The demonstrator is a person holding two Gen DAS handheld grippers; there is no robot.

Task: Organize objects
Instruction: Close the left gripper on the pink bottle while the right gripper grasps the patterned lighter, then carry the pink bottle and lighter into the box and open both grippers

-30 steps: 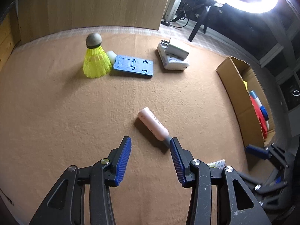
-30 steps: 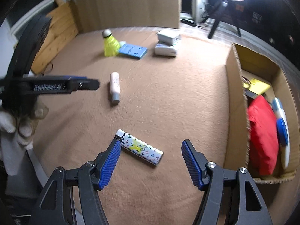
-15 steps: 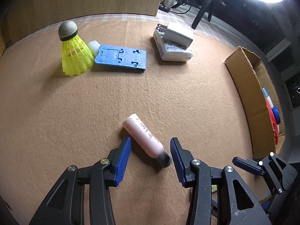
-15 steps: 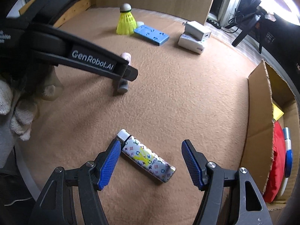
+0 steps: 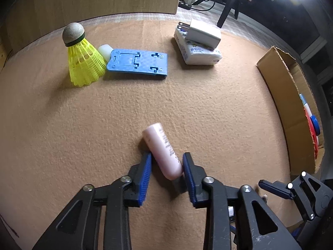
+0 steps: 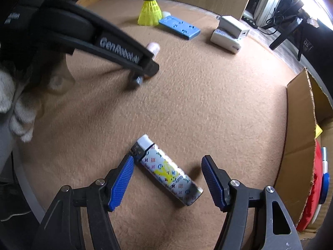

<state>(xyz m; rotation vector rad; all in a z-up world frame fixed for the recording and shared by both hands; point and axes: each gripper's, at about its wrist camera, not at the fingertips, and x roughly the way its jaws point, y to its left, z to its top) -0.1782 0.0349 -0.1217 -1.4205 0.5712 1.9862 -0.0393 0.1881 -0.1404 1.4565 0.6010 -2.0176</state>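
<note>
In the left wrist view our left gripper point(image 5: 165, 162) has its blue pads narrowed around the pink tube point(image 5: 162, 151), which lies at a slant on the tan mat point(image 5: 62, 125); both pads look to touch it, though we cannot tell how firmly it is held. Farther off stand a yellow shuttlecock point(image 5: 83, 62), a blue plate point(image 5: 138, 64) just beside it, and a white charger point(image 5: 203, 33) resting on a tissue pack point(image 5: 199, 54). A cardboard box point(image 5: 289, 108) sits at the right edge. In the right wrist view our right gripper point(image 6: 167, 179) is spread wide over the patterned lighter point(image 6: 166, 170), which lies diagonally on the mat between the pads; the left pad is just beside its capped end, the right pad apart from it. The left gripper's black arm crosses the upper left, hiding most of the tube.
</note>
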